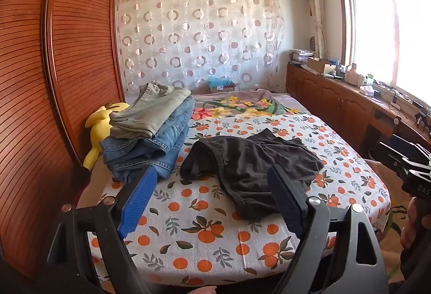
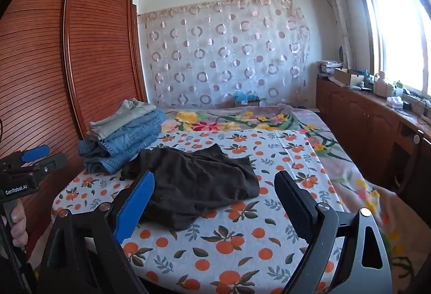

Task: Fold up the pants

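The right claw [image 2: 215,202] stands wide open above the bed [image 2: 242,245], with nothing between its fingers. The black pants [image 2: 194,181] lie crumpled on the sheet with the orange pattern, just ahead of the claw. A pile of folded jeans [image 2: 126,137] rests near the wooden wardrobe [image 2: 80,51]. At the left edge, a hand [image 2: 17,224] holds the left claw [image 2: 40,156].

A bed [image 1: 215,240] covered by a white sheet printed with oranges. Crumpled black pants [image 1: 250,167] lie near its middle. Left of the pants sits a stack of folded jeans [image 1: 150,143]. Beyond the pants, a floral blanket [image 1: 242,105] covers the bed's far end.
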Action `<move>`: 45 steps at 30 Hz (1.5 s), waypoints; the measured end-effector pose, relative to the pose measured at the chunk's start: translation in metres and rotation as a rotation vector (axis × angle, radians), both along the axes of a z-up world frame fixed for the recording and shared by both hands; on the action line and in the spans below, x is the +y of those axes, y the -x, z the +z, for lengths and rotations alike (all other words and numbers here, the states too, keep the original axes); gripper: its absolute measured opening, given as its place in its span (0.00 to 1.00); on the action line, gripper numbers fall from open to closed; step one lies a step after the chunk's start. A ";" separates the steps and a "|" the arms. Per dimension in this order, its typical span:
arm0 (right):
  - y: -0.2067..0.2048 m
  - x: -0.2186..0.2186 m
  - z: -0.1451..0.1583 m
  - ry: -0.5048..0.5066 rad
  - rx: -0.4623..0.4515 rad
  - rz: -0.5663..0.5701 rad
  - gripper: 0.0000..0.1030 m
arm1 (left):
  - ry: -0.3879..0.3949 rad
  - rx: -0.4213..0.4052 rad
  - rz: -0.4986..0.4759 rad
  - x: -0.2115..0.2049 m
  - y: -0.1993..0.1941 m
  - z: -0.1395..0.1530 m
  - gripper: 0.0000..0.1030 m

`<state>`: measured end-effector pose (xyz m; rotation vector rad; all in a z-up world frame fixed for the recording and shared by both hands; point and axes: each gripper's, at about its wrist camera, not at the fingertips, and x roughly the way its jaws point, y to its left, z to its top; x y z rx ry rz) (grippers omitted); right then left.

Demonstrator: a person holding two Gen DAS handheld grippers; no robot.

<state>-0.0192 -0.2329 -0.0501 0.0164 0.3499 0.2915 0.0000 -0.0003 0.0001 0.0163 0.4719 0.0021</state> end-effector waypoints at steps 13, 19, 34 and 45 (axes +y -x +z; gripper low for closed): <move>-0.003 -0.006 -0.004 -0.006 0.003 0.010 0.89 | 0.005 0.003 0.001 0.000 -0.001 -0.001 0.82; 0.001 -0.001 -0.001 -0.005 0.002 0.008 0.89 | 0.006 0.000 0.000 0.000 0.000 0.000 0.82; 0.002 -0.001 0.000 -0.006 -0.001 0.006 0.89 | 0.006 0.000 0.000 0.000 0.000 0.000 0.82; 0.003 -0.001 0.000 -0.007 -0.002 0.005 0.89 | 0.005 0.000 0.001 0.000 0.000 0.000 0.82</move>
